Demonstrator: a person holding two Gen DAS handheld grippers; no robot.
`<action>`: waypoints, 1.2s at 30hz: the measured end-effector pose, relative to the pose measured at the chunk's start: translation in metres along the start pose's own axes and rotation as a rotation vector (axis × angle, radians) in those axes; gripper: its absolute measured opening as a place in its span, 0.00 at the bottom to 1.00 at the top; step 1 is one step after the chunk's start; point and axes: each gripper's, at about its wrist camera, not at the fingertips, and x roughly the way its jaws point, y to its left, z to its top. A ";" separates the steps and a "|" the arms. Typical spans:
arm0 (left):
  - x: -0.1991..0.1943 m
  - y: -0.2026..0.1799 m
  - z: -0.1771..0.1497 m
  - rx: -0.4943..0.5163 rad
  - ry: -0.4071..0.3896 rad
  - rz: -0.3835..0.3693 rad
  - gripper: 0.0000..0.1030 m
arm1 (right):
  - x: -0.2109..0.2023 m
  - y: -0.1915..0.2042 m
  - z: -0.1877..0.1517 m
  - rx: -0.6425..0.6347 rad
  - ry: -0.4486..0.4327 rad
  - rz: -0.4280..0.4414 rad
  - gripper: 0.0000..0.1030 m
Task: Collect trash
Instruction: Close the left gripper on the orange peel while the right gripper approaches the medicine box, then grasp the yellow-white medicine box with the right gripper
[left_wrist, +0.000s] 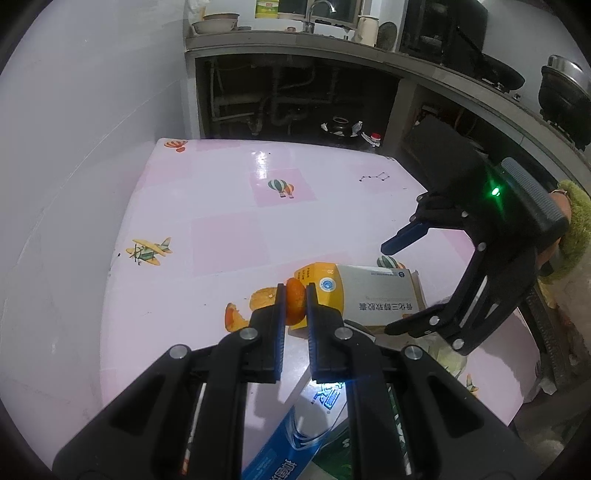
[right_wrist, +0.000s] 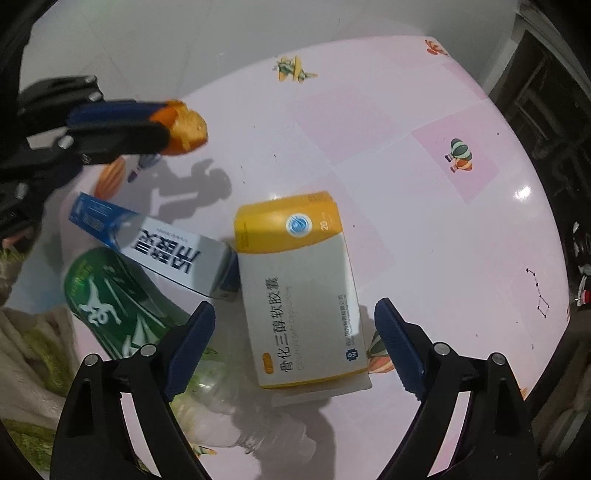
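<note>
Over a pink table (right_wrist: 424, 155) strewn with rubbish, we hold the left tool (left_wrist: 295, 295) clamped on a piece of orange peel (left_wrist: 294, 302), lifted clear of the surface, while the right tool (right_wrist: 295, 325) hangs steeply nose-down with its jaws spread wide and nothing pressed between them.

Directly ahead of the right tool's fingertips lies the yellow-and-grey medicine box (right_wrist: 299, 291), flat on the table, its near end sitting between the two blue pads (right_wrist: 399, 350). Just beside the left pad are a blue-and-white carton (right_wrist: 162, 247) and a green-labelled plastic bottle (right_wrist: 110, 299), the carton touching the box's side. More peel scraps (left_wrist: 236, 317) rest on the table below and to the left of the left tool's tip.

The step in hand, as we judge it, is taking the box. To do it well we should bring the right tool straight down so the pads straddle the box's long sides, keeping the left pad out of the gap where the carton leans in, so that only the box is caught. The card looks light and crushable, so a gentle squeeze should serve. We should also keep the left tool, with its peel, well off to the side, out of the right tool's path.
</note>
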 end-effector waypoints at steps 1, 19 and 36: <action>0.000 -0.001 -0.001 0.000 0.001 -0.003 0.08 | 0.003 -0.002 0.000 0.010 0.006 -0.008 0.83; 0.005 -0.002 0.002 0.005 0.004 -0.028 0.08 | 0.008 -0.015 0.001 0.032 -0.041 -0.132 0.85; 0.003 -0.013 0.010 0.023 -0.003 -0.021 0.09 | 0.015 -0.042 -0.021 0.191 -0.081 -0.121 0.78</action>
